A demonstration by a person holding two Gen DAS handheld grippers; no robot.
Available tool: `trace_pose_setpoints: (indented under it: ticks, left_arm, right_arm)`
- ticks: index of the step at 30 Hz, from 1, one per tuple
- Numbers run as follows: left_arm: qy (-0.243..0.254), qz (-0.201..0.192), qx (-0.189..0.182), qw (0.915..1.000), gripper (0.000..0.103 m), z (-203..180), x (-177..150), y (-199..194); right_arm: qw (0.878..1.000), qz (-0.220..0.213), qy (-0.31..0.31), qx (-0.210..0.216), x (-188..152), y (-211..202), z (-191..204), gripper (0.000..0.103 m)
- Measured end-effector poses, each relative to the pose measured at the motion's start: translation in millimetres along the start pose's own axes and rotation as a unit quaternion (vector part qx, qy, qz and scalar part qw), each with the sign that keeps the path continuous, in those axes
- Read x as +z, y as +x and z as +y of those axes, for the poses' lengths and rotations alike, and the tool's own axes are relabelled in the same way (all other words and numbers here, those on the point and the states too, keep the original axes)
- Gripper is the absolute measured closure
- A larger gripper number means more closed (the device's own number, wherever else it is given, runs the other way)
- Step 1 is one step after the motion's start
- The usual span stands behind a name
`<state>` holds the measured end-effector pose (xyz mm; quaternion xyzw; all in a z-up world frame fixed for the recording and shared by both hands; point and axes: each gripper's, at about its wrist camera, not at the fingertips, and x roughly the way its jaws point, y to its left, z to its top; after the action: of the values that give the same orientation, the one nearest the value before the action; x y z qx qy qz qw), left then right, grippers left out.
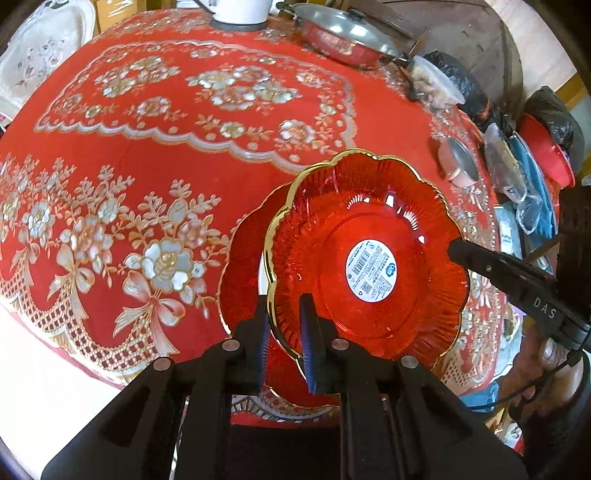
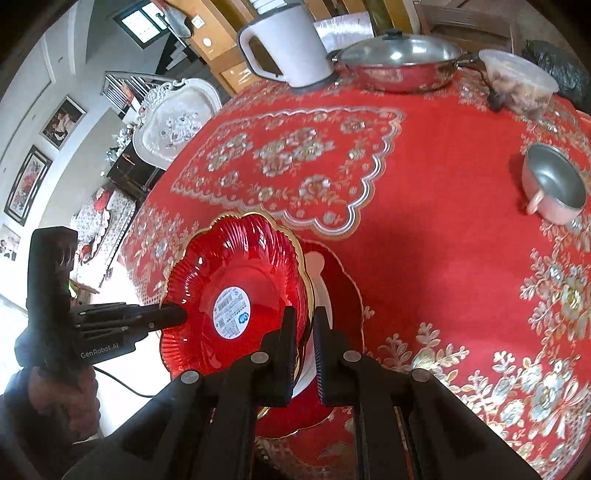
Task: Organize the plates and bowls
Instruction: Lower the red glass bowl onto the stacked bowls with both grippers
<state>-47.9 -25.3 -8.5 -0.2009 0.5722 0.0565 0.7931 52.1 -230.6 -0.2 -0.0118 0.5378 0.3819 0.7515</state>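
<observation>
Left gripper (image 1: 284, 325): jaws clamped on the near rim of the red bowl (image 1: 369, 236).
Right gripper (image 2: 306, 332): jaws pinching the bowl's opposite rim.
Bowl: tilted, just above a red plate (image 2: 343, 291) — on the red tablecloth (image 1: 147, 155).
Far: steel cup (image 2: 554, 184), lidded pan (image 2: 399, 62), white kettle (image 2: 288, 40).

white jug (image 1: 236, 9) cut off by the top edge, lower plate (image 2: 340, 284) mostly hidden under the red bowl (image 2: 236, 288), bowl's label print (image 1: 371, 271) too small to read

White walls (image 2: 74, 74); framed pictures (image 2: 27, 182) at left; small window (image 2: 142, 22) high up; ornate white chair (image 2: 173, 118) beside table; wooden cabinet (image 2: 229, 55) behind; bright daylight low left.
</observation>
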Motion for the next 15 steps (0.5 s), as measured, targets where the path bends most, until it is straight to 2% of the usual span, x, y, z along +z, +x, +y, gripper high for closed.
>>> trace_pose_setpoints:
  ticks: [15]
  left_arm:
    - [0.005, 0.006, 0.011, 0.9999, 0.090, 3.0, 1.0, 15.6]
  right_arm:
    - [1.000, 0.011, 0.014, -0.005, -8.0, 12.8, -6.5, 0.094]
